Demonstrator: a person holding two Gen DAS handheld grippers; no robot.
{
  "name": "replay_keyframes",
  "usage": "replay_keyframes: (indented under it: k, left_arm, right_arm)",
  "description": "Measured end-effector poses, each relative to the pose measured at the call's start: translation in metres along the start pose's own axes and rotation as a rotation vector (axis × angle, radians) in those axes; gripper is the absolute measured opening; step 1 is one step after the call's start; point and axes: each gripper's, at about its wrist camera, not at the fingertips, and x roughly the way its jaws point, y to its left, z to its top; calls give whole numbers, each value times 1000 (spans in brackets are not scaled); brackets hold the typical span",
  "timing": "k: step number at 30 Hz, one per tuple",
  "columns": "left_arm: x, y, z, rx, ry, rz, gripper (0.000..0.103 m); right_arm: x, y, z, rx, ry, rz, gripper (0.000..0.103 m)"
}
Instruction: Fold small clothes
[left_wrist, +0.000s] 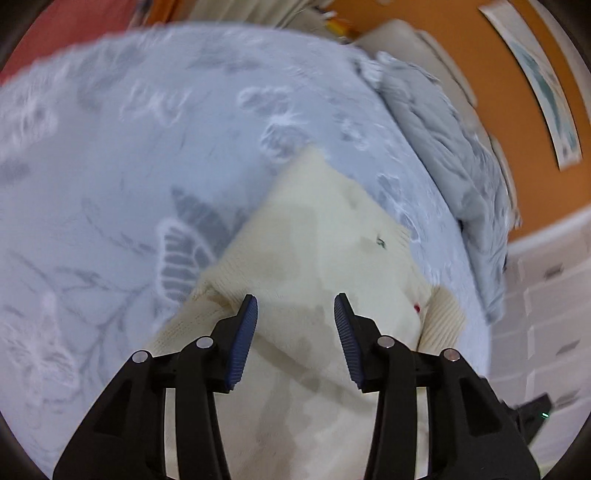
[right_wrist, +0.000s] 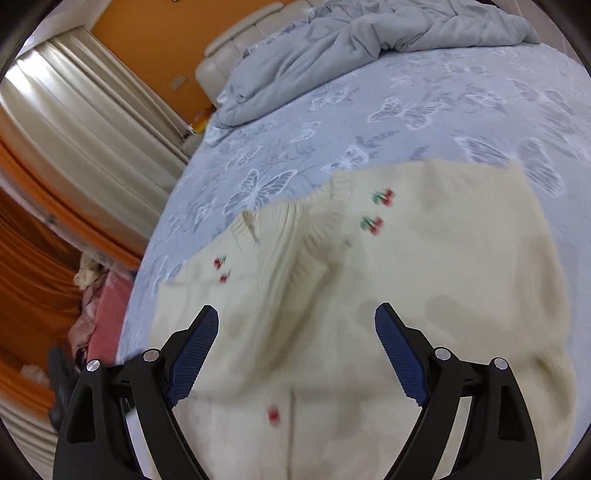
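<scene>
A small cream knitted sweater (right_wrist: 424, 258) with red cherry motifs lies on the blue butterfly-print bed sheet (right_wrist: 369, 122). A ribbed sleeve or cuff (right_wrist: 295, 243) lies folded across its front. My right gripper (right_wrist: 295, 317) is open and empty, just above the sweater's middle. In the left wrist view the sweater (left_wrist: 317, 236) lies partly folded, its ribbed edge at the left. My left gripper (left_wrist: 295, 306) is open and empty above it, fingers apart over the knit.
A rumpled grey duvet (right_wrist: 351, 44) lies at the head of the bed by a cream headboard (right_wrist: 236, 48). Curtains (right_wrist: 74, 122) and an orange wall stand left of the bed. A pile of clothes (right_wrist: 96, 295) sits on the floor. White drawers (left_wrist: 546, 306) stand beside the bed.
</scene>
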Motion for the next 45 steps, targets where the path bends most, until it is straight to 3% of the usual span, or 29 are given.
replay_keyframes:
  k: [3,5,6,7,9,11,13,15,16,17,19,21,23,24,25,26,27,28,31,33,34,36,37,41,42,43,44,45]
  left_arm:
    - [8,-2,8,-23,-3,7,42]
    - [10,-9,7,-13,-12,23,41]
    - [11,-8,7,-17,-11,27,40]
    - [10,-8,6,-30,-9,24,40]
    - [7,-10,9,-20,-21,12,40]
    - [5,-13,9,26,-28,0,40]
    - [7,-18,5,74,-24,12,40]
    - [10,-22,-3,72,-17,12,40]
    - [10,-23,-6,57,-11,5,40]
    - [8,-24,-10,28,-2,-14,41]
    - [5,-23,-17,-23,16,-47,42]
    - [4,-16,-24,-111,30,-73,49]
    - [15,-10,-25,-180,54,-67,51]
    - [20,-7,-22,-202,56,-56,49]
    - [24,-5,-20,-220,50,-47,39]
    - [27,-5,-16,-222,36,-46,15]
    - [28,-8,-10,-204,20,-31,8]
    - [24,-13,-4,-190,-5,-30,8]
    - [0,-29,8,-112,-121,-36,8]
    - [-1,-28,9,-56,-142,-19,8]
    - [5,-25,8,-44,-128,2,8]
    - [26,-15,2,-22,-71,89,8]
    - [33,-8,-2,-22,-53,98,8]
    - [29,-7,-1,8,-67,83,9]
    - [30,-7,0,16,-64,85,9]
    - [31,-8,0,28,-64,94,9]
    - [32,-9,0,41,-65,102,10]
    - [33,-14,-1,67,-67,122,10]
  right_arm:
    - [36,21,15,-33,53,-40,82]
    - [58,28,17,-52,107,-56,14]
    - [65,30,17,-59,147,-49,8]
    - [60,31,20,-50,127,-22,8]
    - [7,32,25,-58,-61,77,8]
    - [-34,8,17,-24,-156,113,8]
    - [-30,-25,5,26,-122,64,11]
    - [8,-68,-18,73,71,-44,12]
    - [16,-83,-27,114,113,-18,12]
    - [11,-89,-31,142,80,24,14]
    - [-3,-96,-31,185,23,44,37]
    - [-13,-103,-25,209,-28,35,51]
    - [-17,-114,-18,251,-56,34,52]
    - [-16,-120,-17,279,-62,38,52]
    - [-11,-126,-13,311,-64,40,39]
    - [-7,-126,-9,305,-47,33,19]
    - [-2,-119,-4,275,-18,27,10]
    - [-7,-110,2,246,-34,41,9]
    - [-57,-56,24,68,-226,169,8]
    - [-67,-51,21,25,-271,158,8]
    - [-50,-61,15,18,-226,86,8]
    - [0,-89,3,73,-65,-29,8]
    - [24,-107,-8,110,27,-66,7]
    - [-13,-102,-4,134,-118,46,7]
    - [-13,-101,-5,107,-131,28,8]
    - [-5,-103,-9,101,-96,-6,8]
    - [17,-113,-11,115,-4,-46,6]
    - [20,-117,-12,121,-8,-32,6]
